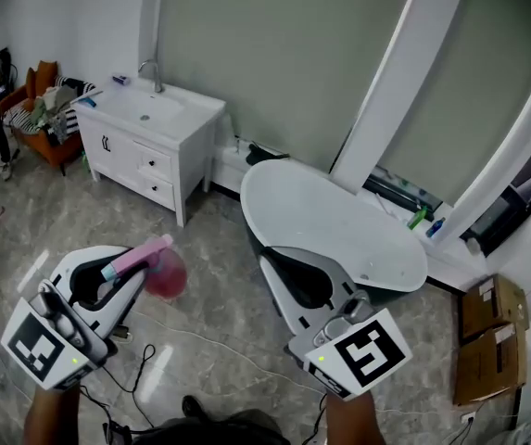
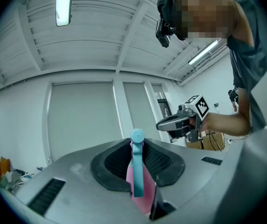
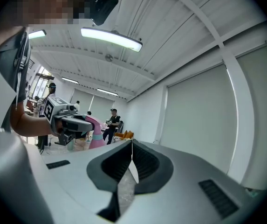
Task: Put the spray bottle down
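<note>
A pale marble-look floor (image 1: 219, 318) carries a white vanity cabinet (image 1: 145, 160) with a faucet (image 1: 154, 74), a white freestanding bathtub (image 1: 339, 225) and 2 cardboard boxes (image 1: 494, 309). Grey blinds (image 1: 284, 54) cover the windows. A ceiling strip light (image 3: 111, 38) glows.

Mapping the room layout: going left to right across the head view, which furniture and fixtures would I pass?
orange chair → white vanity → bathtub → cardboard boxes
</note>
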Motion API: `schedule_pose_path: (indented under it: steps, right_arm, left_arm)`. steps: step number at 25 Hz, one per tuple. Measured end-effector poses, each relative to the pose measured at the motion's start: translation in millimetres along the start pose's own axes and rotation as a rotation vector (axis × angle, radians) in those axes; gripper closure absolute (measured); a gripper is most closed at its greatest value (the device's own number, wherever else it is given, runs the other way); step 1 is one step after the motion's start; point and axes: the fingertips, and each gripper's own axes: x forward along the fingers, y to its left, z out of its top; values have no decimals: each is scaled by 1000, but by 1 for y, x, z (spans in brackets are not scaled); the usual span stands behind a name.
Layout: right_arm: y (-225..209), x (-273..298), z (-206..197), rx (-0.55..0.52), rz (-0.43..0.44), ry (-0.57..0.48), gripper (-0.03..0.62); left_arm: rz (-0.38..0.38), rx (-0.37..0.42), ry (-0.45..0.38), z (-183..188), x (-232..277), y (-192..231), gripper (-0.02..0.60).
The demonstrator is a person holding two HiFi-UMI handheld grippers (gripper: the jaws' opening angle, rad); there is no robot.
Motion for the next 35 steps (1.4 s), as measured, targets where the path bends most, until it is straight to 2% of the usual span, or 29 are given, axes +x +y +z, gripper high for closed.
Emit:
schedule_pose_path:
  steps: [2, 5, 13, 20, 24, 28, 35]
  right_arm:
    - [-5, 10, 4, -2, -6, 14, 585]
    - [-11, 16, 6, 8, -2, 25, 585]
    - [-50, 39, -2, 7, 51, 25, 585]
    - [-136, 42, -2, 11, 118, 14, 585]
    - [-123, 54, -14, 2, 134, 5, 585]
    - [-143, 63, -20, 10, 160, 6, 585]
    - [-140, 76, -35, 22, 173, 14, 585]
  left_arm:
    - [1, -17, -21, 3, 5, 13, 522]
    - [0, -48, -5, 6, 11, 20, 522]
    - [38, -48, -2, 6, 52, 40, 522]
    - [105, -52, 30, 24, 131, 51, 522]
    - [129, -48, 33, 4, 118, 53, 522]
    - [151, -56, 50, -2, 137, 61, 522]
    - [160, -68, 56, -18, 136, 65, 522]
